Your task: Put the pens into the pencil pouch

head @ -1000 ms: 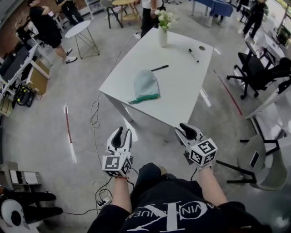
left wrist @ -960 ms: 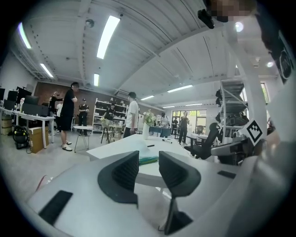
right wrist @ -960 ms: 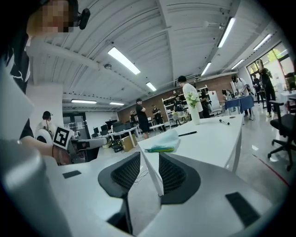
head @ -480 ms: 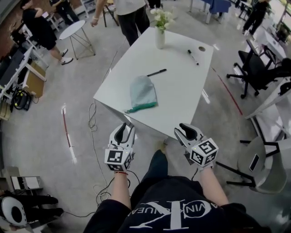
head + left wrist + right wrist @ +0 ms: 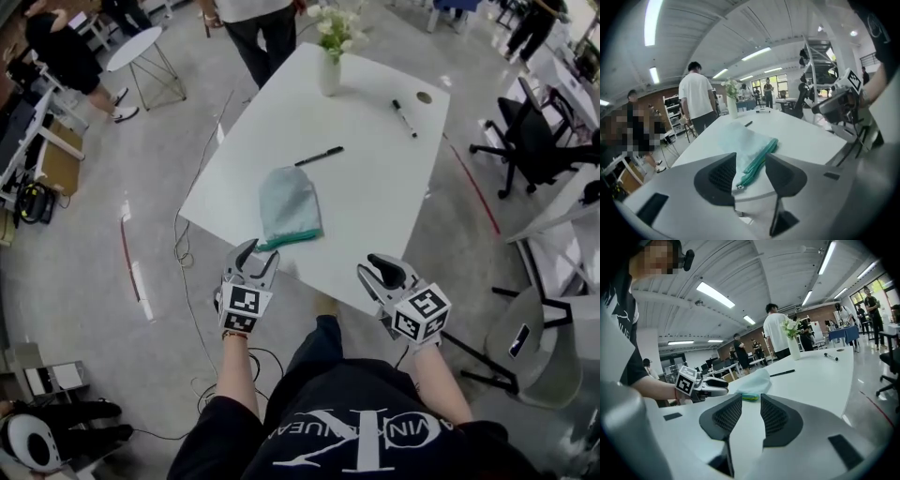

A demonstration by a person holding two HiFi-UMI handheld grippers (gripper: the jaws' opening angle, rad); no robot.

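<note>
A pale teal pencil pouch (image 5: 288,202) with a green zipper edge lies flat near the front of the white table (image 5: 375,206). Beyond it lies a black pen (image 5: 319,156), and a black marker (image 5: 404,118) rests far right. My left gripper (image 5: 255,255) hovers at the table's near edge, just short of the pouch (image 5: 740,145). Its jaws are opening and nothing is between them. My right gripper (image 5: 380,270) is at the front edge further right, open with a narrow gap and empty. From the right gripper view I see the pouch (image 5: 752,383), pen (image 5: 783,373) and left gripper (image 5: 717,385).
A white vase with flowers (image 5: 329,70) stands at the table's far end, where a person (image 5: 253,28) stands. A round hole (image 5: 424,97) is near the marker. Office chairs (image 5: 534,141) are at the right, cables (image 5: 187,253) on the floor left.
Both grippers have moved forward to the table's near edge. The left gripper has rolled and its jaws have spread wider. A person has walked up to the table's far end.
</note>
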